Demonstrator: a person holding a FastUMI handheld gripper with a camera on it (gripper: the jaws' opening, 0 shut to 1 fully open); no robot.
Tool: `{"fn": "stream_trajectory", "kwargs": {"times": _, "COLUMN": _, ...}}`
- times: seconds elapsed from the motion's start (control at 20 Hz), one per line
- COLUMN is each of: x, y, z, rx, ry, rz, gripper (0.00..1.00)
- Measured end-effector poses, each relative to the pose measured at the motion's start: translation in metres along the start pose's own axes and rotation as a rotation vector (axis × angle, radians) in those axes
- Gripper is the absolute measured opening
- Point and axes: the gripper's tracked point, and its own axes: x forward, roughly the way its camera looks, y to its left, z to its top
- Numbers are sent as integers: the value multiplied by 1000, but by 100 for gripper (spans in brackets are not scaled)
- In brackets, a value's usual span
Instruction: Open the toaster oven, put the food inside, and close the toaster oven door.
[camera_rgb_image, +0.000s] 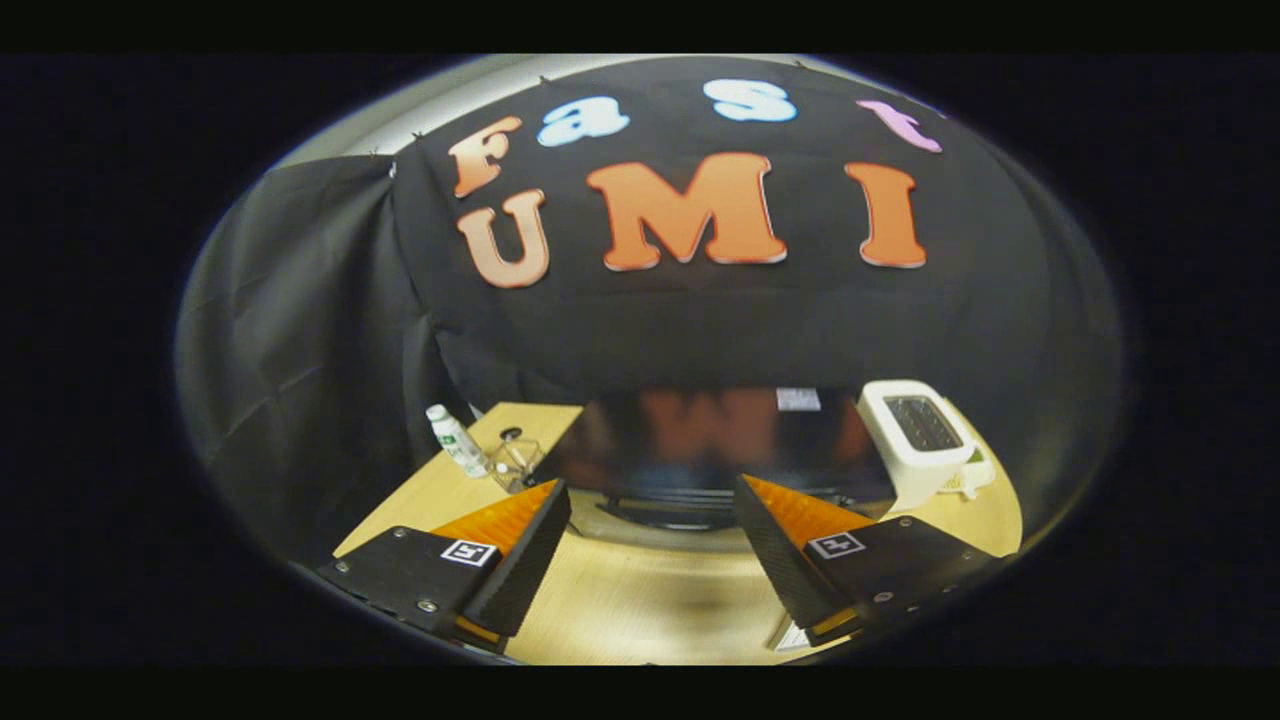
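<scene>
The toaster oven (700, 440) stands on the wooden table (640, 610) just ahead of my fingers, seen from above. Its top is glossy black and mirrors the booth wall. Along its near edge runs a pale curved band with a dark strip (655, 517), which lies between and just beyond my fingertips; I cannot tell whether the door is open or closed. My gripper (650, 555) is open, with a wide gap and nothing between the fingers. It hovers over the table in front of the oven, touching nothing.
A white pop-up toaster (918, 437) stands right of the oven, beyond my right finger. Left of the oven stand a small white bottle with a green label (456, 440) and a clear glass container (516, 461). Black cloth walls close in behind and to the left.
</scene>
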Motion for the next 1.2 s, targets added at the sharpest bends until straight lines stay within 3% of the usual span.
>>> {"fn": "stream_trajectory", "kwargs": {"times": 0.3, "x": -50, "y": 3, "z": 104, "rx": -16, "ry": -244, "rz": -6, "gripper": 98}}
{"fn": "stream_trajectory", "kwargs": {"times": 0.65, "x": -93, "y": 7, "z": 177, "rx": -89, "ry": -444, "rz": -26, "gripper": 98}}
{"fn": "stream_trajectory", "kwargs": {"times": 0.9, "x": -110, "y": 11, "z": 199, "rx": -161, "ry": -527, "rz": -46, "gripper": 98}}
{"fn": "stream_trajectory", "kwargs": {"times": 1.2, "x": -121, "y": 8, "z": 207, "rx": -128, "ry": -534, "rz": -60, "gripper": 99}}
